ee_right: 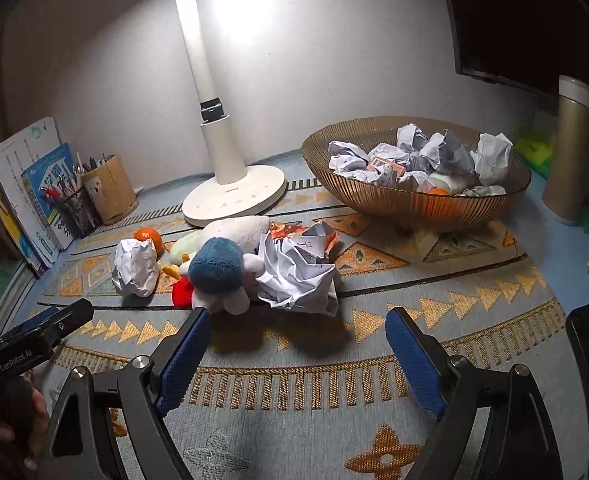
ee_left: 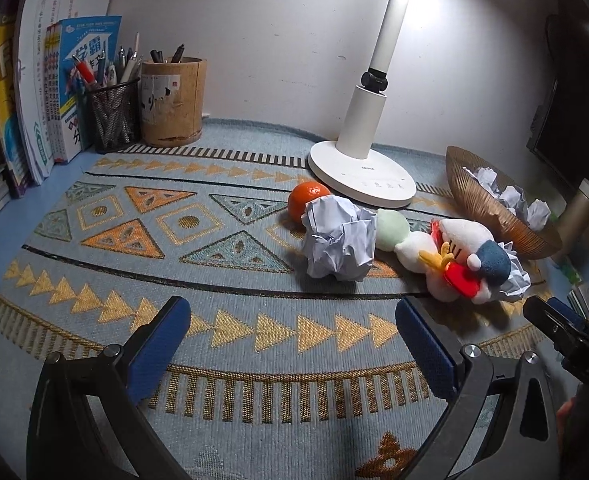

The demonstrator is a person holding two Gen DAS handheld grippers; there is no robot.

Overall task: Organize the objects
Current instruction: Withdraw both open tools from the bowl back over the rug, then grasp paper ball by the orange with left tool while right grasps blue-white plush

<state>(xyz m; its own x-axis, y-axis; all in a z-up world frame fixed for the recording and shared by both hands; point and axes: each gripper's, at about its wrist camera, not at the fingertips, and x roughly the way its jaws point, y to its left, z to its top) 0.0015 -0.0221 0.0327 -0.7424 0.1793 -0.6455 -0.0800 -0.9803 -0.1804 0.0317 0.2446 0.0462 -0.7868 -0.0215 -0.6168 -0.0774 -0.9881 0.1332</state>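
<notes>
The patterned mat (ee_right: 374, 360) carries a lamp (ee_right: 234, 196), wire bowl (ee_right: 414, 204), plush toy (ee_right: 218, 268), orange (ee_left: 307, 197) and crumpled papers (ee_right: 298, 272).

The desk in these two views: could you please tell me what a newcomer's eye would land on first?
Probably the white lamp glaring against the back wall, and just in front of its base the small heap on the patterned mat: a soft toy, two paper balls and an orange. To the right stands the bowl, piled with crumpled paper. Both grippers hover open and empty.
</notes>
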